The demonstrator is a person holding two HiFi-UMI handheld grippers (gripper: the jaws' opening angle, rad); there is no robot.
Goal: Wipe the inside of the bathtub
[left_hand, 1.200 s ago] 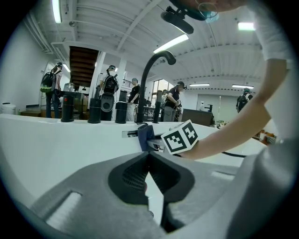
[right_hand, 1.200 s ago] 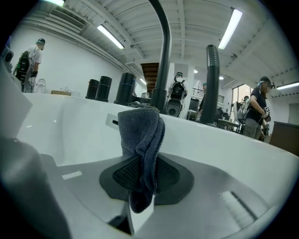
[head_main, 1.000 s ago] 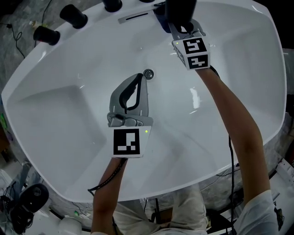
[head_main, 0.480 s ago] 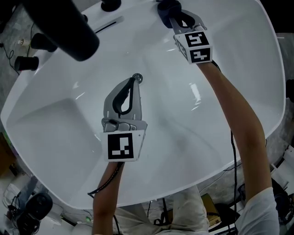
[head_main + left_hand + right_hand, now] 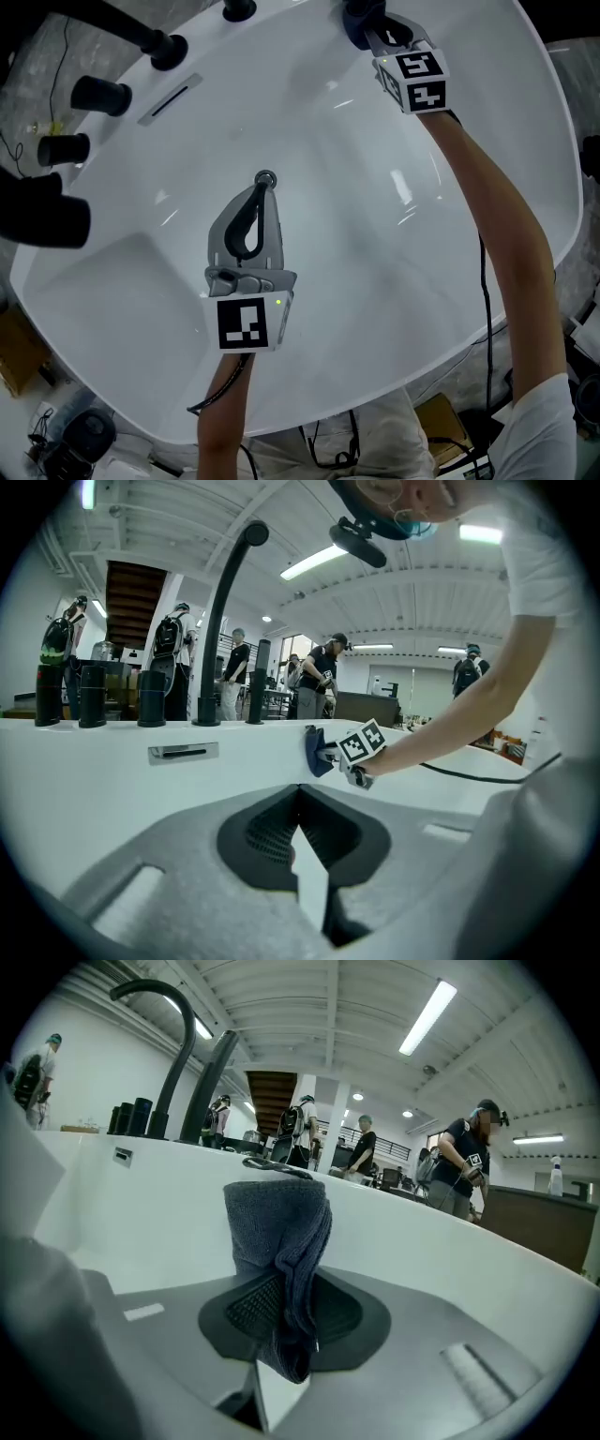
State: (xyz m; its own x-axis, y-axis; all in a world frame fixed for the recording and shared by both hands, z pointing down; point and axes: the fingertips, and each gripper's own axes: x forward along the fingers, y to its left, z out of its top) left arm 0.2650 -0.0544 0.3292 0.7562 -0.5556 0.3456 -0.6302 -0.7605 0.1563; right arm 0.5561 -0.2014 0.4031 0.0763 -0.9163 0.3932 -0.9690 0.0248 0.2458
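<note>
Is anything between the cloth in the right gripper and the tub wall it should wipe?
Nothing visible. The right gripper holds the cloth up by the bare far wall of the tub. The left gripper is shut and empty, aside near the drain.

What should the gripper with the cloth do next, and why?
Probably sweep the cloth down the bathtub's inner wall toward the drain. The right gripper is shut on the cloth high by the rim, so most of the wall lies below it. The left gripper, shut and empty, hangs near the drain.
</note>
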